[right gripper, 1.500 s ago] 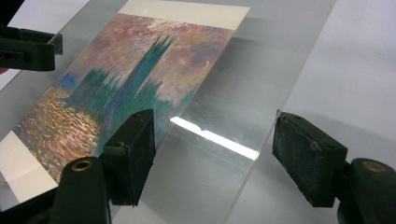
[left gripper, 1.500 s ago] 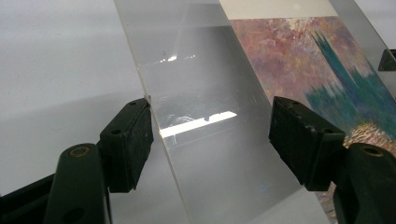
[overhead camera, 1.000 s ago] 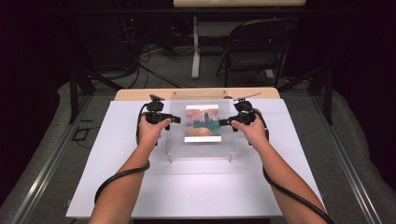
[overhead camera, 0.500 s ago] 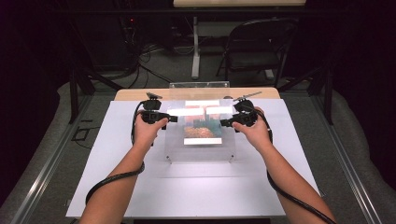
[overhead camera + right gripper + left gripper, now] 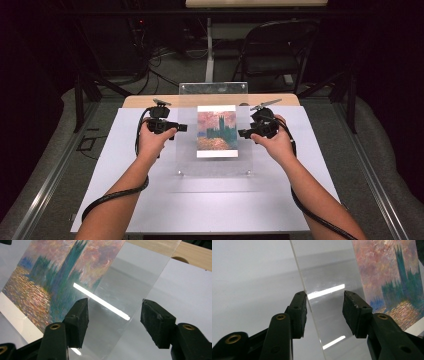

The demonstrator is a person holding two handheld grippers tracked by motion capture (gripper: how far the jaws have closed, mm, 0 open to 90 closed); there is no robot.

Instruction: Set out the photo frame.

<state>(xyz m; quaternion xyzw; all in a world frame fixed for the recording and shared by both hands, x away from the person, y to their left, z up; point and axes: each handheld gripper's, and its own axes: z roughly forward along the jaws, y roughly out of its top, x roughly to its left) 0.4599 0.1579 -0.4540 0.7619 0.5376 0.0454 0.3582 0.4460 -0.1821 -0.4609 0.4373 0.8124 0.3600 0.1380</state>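
White table (image 5: 150,200), both forearms outstretched, each hand-held gripper (image 5: 176,127) (image 5: 245,133) closing, pads straddling acrylic sheet (image 5: 215,165), no grip

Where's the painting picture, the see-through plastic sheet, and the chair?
painting picture (image 5: 217,131), high view, middle of the print.
see-through plastic sheet (image 5: 329,277), left gripper view, bare clear part.
chair (image 5: 272,50), high view, its backrest.

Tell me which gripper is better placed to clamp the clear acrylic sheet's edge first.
Left, probably. The left gripper has one jaw right at the acrylic sheet edge, the edge between its jaws. The right gripper also straddles its edge, but with a wider gap.
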